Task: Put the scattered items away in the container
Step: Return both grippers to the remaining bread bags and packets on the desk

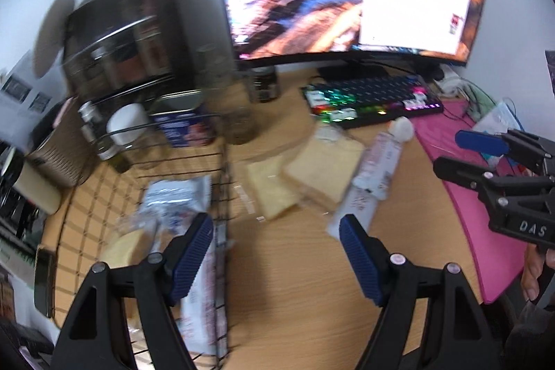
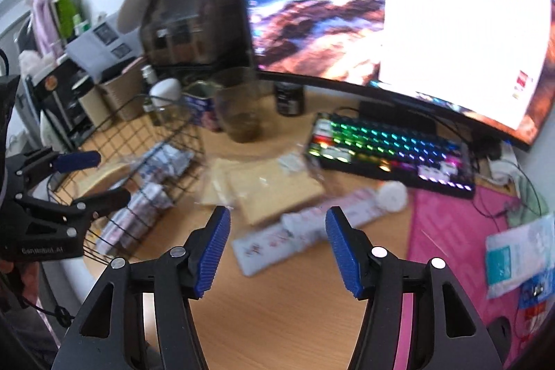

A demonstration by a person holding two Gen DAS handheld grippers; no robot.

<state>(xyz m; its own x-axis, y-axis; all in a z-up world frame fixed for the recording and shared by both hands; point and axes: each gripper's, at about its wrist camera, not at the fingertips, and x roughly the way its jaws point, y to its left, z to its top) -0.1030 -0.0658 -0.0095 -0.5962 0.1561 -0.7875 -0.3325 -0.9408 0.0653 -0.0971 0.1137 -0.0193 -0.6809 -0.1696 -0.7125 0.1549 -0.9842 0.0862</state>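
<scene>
Wire basket (image 1: pixel 222 182) beside left tool (image 1: pixel 275 252); both tools released; tube (image 2: pixel 312 221) ahead of right tool (image 2: pixel 277 245)

Left gripper (image 1: pixel 275 252) hovering, jaws spread wide, gripping nothing. Right gripper (image 2: pixel 277 247) tilting downward, jaws parted, nothing between blue pads (image 2: pixel 341 252). Both side by side.

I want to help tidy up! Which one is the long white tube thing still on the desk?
Find the glowing rainbow keyboard under the big monitor. Just in front of it, on the wooden desk, lies the long white tube. Unlike the square bagged bread beside it, it is narrow with a round white cap.
</scene>
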